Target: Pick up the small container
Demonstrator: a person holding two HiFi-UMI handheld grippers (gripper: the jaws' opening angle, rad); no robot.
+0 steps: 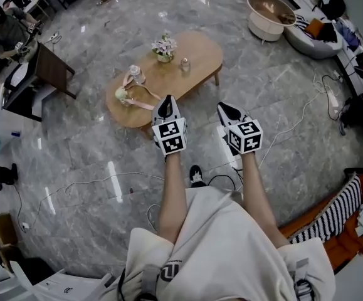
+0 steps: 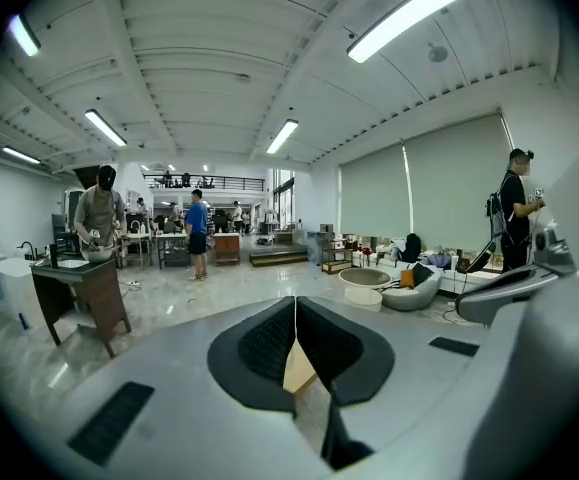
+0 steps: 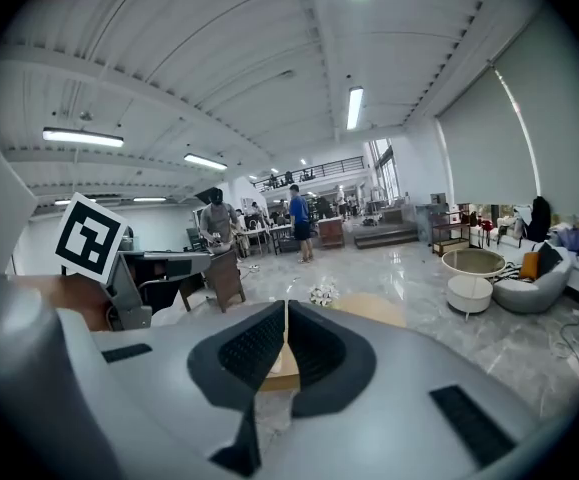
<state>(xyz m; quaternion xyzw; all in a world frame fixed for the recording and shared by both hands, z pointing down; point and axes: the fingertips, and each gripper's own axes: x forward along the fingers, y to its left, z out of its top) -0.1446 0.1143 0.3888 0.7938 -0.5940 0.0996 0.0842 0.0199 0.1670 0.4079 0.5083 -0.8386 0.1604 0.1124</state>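
The pick-up has not started: the small clear glass container (image 1: 185, 64) stands untouched on the low oval wooden counter (image 1: 203, 50), beside a small pot of flowers (image 1: 164, 47). The left gripper (image 1: 165, 107) and the right gripper (image 1: 229, 111) both have jaws pressed together on nothing, well apart from the container, so the approach, opening and grasp are all left to do

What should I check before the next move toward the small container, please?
1. Left tool empty: ok, jaws shut on nothing.
2. Right tool empty: ok, jaws shut on nothing.
3. Jaws open for a grasp: not ok, both are shut.
4. Small container standing on the oval table: ok.
5. Container within reach: probably not ok, it stands well beyond both tools.
6. Room around it: ok, the flower pot stands apart.
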